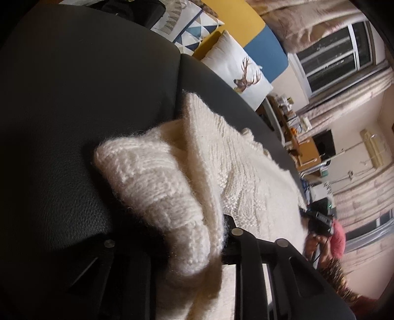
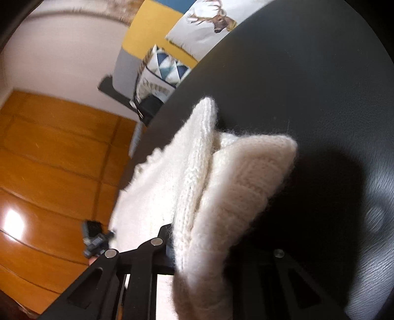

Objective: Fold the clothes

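Left claw pinches fluffy white sweater. Right claw pinches it too. Sweater hangs over black counter. Deer pillow behind.

Both fisheye views sat very close over the cream knitted sweater, each looking forward along its own hand-held gripper. The left wrist view looked across the sweater on the black leather surface toward the deer cushion, with a curtained window to the right of the cushion. The right wrist view looked past the sweater toward the same deer cushion, with wooden floor to its lower left. Both views shared the sweater, the leather surface and the cushion.
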`<state>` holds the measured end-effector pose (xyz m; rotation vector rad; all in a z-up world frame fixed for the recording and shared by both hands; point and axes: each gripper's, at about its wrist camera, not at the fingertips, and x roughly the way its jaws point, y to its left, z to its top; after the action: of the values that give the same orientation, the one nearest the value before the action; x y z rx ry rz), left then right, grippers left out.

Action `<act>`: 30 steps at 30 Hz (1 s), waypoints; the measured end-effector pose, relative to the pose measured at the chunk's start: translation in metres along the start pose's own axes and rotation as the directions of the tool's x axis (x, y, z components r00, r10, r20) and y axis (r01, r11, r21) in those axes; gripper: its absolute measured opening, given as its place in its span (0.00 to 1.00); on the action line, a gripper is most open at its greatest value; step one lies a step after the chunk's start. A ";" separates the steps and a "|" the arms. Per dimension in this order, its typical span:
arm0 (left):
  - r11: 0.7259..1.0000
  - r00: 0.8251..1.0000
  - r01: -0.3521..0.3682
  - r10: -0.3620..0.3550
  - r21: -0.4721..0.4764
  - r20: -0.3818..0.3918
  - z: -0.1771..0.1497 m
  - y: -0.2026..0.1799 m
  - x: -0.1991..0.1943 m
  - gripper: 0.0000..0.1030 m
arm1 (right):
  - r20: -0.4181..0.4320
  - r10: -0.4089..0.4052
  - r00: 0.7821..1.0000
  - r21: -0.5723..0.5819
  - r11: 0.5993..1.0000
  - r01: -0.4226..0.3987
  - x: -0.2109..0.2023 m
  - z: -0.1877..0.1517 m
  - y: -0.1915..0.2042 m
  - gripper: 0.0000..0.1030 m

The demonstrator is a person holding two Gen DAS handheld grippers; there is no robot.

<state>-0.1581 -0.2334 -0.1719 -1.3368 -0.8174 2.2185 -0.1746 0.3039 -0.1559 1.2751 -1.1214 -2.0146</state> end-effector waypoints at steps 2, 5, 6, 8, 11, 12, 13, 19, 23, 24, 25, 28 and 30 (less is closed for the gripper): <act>0.999 0.999 0.032 -0.032 -0.007 0.003 -0.002 -0.001 -0.003 0.19 | 0.029 0.091 0.995 0.064 0.994 -0.093 -0.003 -0.003 -0.007 0.16; 0.996 0.996 0.084 -0.084 -0.011 0.002 -0.003 -0.005 -0.008 0.19 | 0.061 0.208 0.976 0.122 0.969 -0.214 -0.005 -0.008 -0.012 0.16; 0.995 0.995 0.098 -0.098 -0.011 0.004 -0.003 -0.007 -0.010 0.19 | 0.064 0.220 0.973 0.131 0.965 -0.227 -0.005 -0.009 -0.013 0.16; 0.991 0.992 0.129 -0.129 -0.015 0.011 -0.003 -0.010 -0.013 0.19 | 0.071 0.245 0.967 0.148 0.956 -0.253 -0.004 -0.011 -0.013 0.16; 0.983 0.984 0.175 -0.173 -0.047 0.040 -0.002 -0.015 -0.019 0.19 | 0.091 0.285 0.954 0.154 0.943 -0.296 -0.006 -0.012 -0.011 0.16; 0.979 0.980 0.196 -0.193 -0.052 0.049 -0.002 -0.018 -0.021 0.19 | 0.095 0.298 0.950 0.155 0.938 -0.310 -0.007 -0.012 -0.008 0.16; 0.975 0.976 0.215 -0.212 -0.052 0.054 -0.002 -0.022 -0.022 0.19 | 0.100 0.312 0.945 0.156 0.933 -0.325 -0.007 -0.013 -0.005 0.16; 0.957 0.954 0.290 -0.289 -0.005 0.078 -0.004 -0.051 -0.036 0.18 | 0.118 0.366 0.923 0.141 0.914 -0.381 -0.012 -0.015 0.019 0.16; 0.941 0.936 0.338 -0.339 0.029 0.092 -0.005 -0.072 -0.046 0.18 | 0.133 0.399 0.908 0.131 0.901 -0.415 -0.018 -0.012 0.039 0.16; 0.936 0.931 0.349 -0.351 0.038 0.095 -0.005 -0.077 -0.048 0.18 | 0.134 0.409 0.903 0.127 0.896 -0.425 -0.018 -0.012 0.044 0.16; 0.932 0.926 0.361 -0.364 0.047 0.098 -0.005 -0.082 -0.051 0.18 | 0.135 0.423 0.896 0.121 0.890 -0.439 -0.019 -0.012 0.050 0.16; 0.916 0.910 0.395 -0.401 0.073 0.107 -0.006 -0.098 -0.058 0.18 | 0.132 0.454 0.881 0.106 0.877 -0.468 -0.021 -0.015 0.067 0.16; 0.905 0.898 0.416 -0.424 0.088 0.115 -0.006 -0.106 -0.064 0.18 | 0.128 0.468 0.874 0.096 0.872 -0.481 -0.022 -0.016 0.080 0.16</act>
<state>-0.1179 -0.1931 -0.0616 -0.8864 -0.9725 1.9796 -0.1515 0.2718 -0.0817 0.8447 -1.4653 -1.6681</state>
